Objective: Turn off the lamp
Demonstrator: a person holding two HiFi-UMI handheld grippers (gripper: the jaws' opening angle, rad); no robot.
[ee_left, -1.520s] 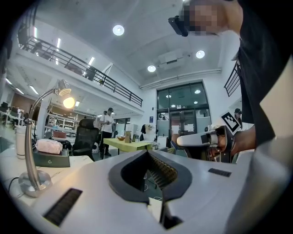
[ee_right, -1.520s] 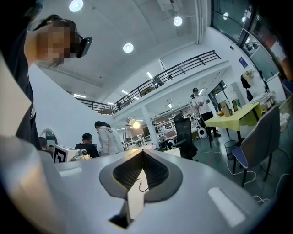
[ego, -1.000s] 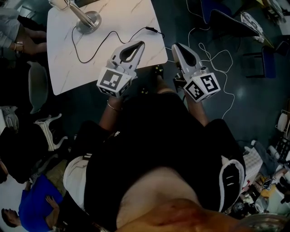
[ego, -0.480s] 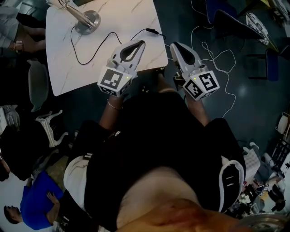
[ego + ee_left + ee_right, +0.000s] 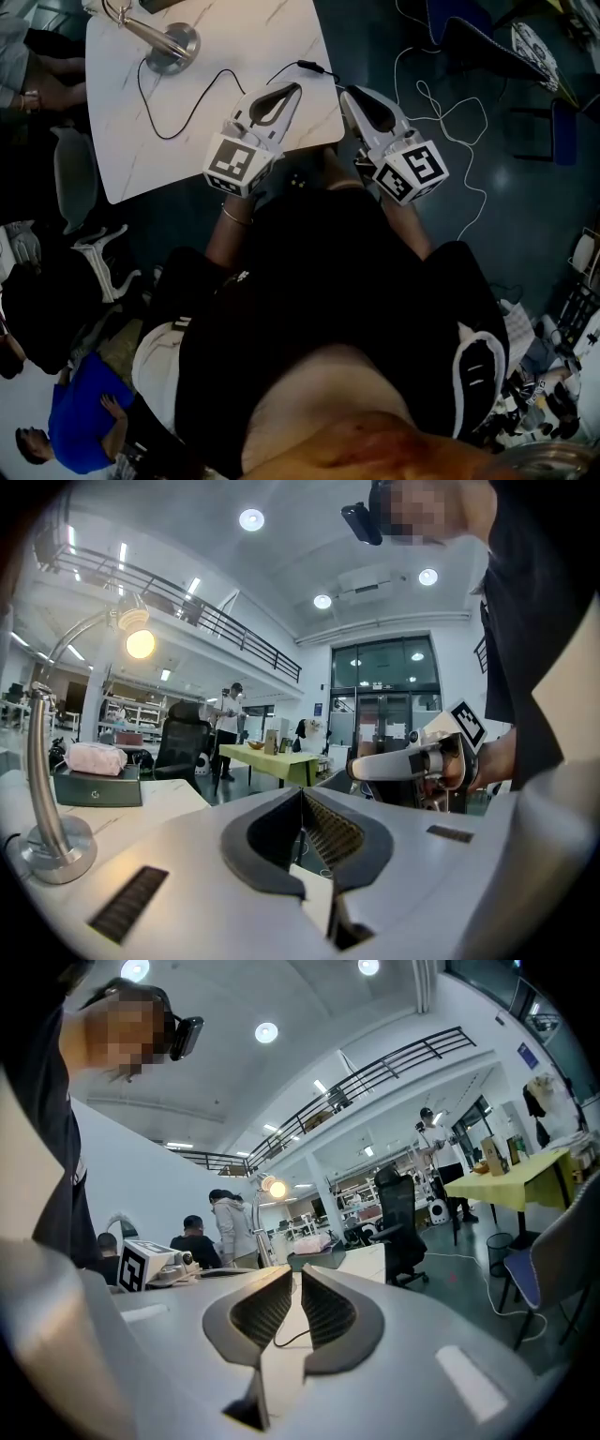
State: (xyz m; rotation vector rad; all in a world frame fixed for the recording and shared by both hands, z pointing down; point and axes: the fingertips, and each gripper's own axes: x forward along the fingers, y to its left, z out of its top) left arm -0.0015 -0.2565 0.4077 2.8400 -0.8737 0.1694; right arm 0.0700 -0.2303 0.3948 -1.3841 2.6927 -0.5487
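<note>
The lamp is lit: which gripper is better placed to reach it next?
Probably left: the left gripper is over the table, nearer the lamp; the right gripper hangs just off its edge. Both have shut jaws.

lamp [image 5: 172, 44]: polished metal, glossy
table [image 5: 150, 150]: white marble look, smooth
left gripper [image 5: 302, 794]: matt grey plastic, dark ribbed rubber inside

Lamp [image 5: 172, 44] on table [image 5: 122, 150], at far left corner. Cord [image 5: 211, 84] runs from lamp across table to right edge. Left gripper [image 5: 292, 89] above near right corner. Right gripper [image 5: 349, 94] beside it, past table edge, above floor [image 5: 525, 216].
</note>
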